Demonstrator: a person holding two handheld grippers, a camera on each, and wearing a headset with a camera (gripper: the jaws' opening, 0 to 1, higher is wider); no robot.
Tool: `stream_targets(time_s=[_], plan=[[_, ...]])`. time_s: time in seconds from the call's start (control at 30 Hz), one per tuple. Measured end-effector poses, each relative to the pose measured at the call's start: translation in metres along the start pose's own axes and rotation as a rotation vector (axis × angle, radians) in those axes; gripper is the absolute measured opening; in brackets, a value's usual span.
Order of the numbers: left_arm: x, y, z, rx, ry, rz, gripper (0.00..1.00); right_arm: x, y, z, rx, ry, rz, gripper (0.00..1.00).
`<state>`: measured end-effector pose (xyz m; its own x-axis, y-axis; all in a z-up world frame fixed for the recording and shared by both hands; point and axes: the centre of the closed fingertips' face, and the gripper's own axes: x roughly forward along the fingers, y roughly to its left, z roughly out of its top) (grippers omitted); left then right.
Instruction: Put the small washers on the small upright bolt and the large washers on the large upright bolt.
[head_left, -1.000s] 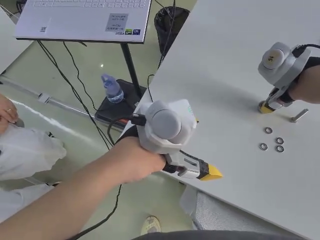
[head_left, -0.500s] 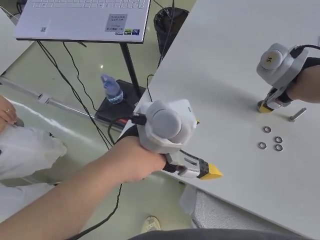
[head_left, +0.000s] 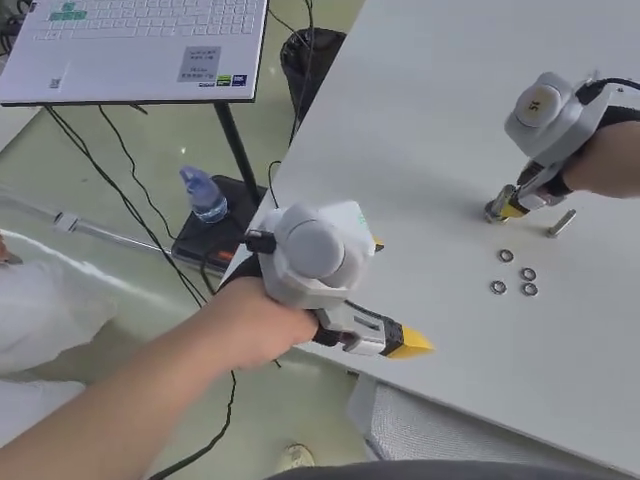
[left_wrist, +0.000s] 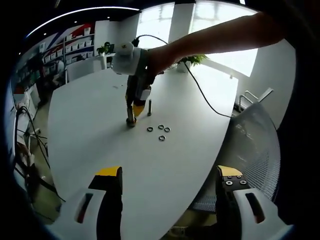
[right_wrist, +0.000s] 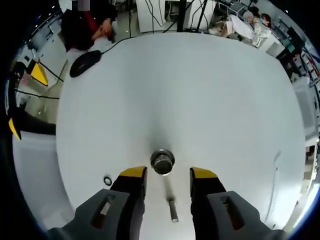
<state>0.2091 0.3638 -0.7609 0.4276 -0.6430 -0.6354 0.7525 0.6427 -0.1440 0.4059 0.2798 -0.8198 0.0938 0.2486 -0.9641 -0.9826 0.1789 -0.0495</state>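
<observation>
A large bolt (head_left: 493, 211) stands upright on the white table (head_left: 420, 120); from above it shows as a round top (right_wrist: 162, 161). My right gripper (head_left: 508, 207) is open, its yellow tips (right_wrist: 167, 172) just short of that bolt and not touching it. A small bolt (head_left: 561, 222) is close to the right of it and looks upright in the left gripper view (left_wrist: 149, 107). Several washers (head_left: 516, 276) lie loose in front of the bolts. My left gripper (head_left: 412, 346) is open and empty (left_wrist: 168, 172) at the table's near edge.
A laptop (head_left: 130, 40) on a stand, a water bottle (head_left: 203, 193), cables and a black bin (head_left: 310, 55) are left of the table on the floor side. A mesh chair (left_wrist: 255, 145) stands below the near edge. A mouse (right_wrist: 86, 62) lies at the far side.
The head view has swung so everything sits further left. My right gripper's tips have drawn back slightly from the large bolt, which now shows free. The left gripper has stayed put.
</observation>
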Motion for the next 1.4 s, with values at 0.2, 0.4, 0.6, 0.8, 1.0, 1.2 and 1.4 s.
stream_targets(time_s=[0.2, 0.4, 0.6, 0.8, 1.0, 1.2, 1.4], plan=[[0.009, -0.005, 0.013, 0.026, -0.010, -0.017, 0.75, -0.031, 0.008, -0.024, 0.060, -0.050, -0.012, 0.36], [0.015, -0.009, 0.024, 0.043, -0.018, -0.025, 0.75, -0.032, 0.019, -0.056, 0.102, -0.048, 0.002, 0.36], [0.015, -0.007, 0.025, 0.044, -0.009, -0.021, 0.76, -0.034, 0.023, -0.073, 0.138, -0.049, 0.013, 0.36], [0.010, -0.003, 0.020, 0.040, 0.003, -0.011, 0.75, -0.032, 0.034, -0.071, 0.160, -0.070, 0.014, 0.35], [0.009, -0.001, 0.016, 0.032, 0.006, -0.008, 0.75, -0.030, 0.047, -0.063, 0.165, -0.088, 0.015, 0.33], [0.011, 0.000, 0.014, 0.036, 0.007, -0.007, 0.75, -0.017, 0.056, -0.063, 0.208, -0.093, 0.029, 0.29], [0.015, -0.003, 0.012, 0.036, 0.006, -0.019, 0.75, 0.002, 0.065, -0.069, 0.222, -0.079, 0.019, 0.29]])
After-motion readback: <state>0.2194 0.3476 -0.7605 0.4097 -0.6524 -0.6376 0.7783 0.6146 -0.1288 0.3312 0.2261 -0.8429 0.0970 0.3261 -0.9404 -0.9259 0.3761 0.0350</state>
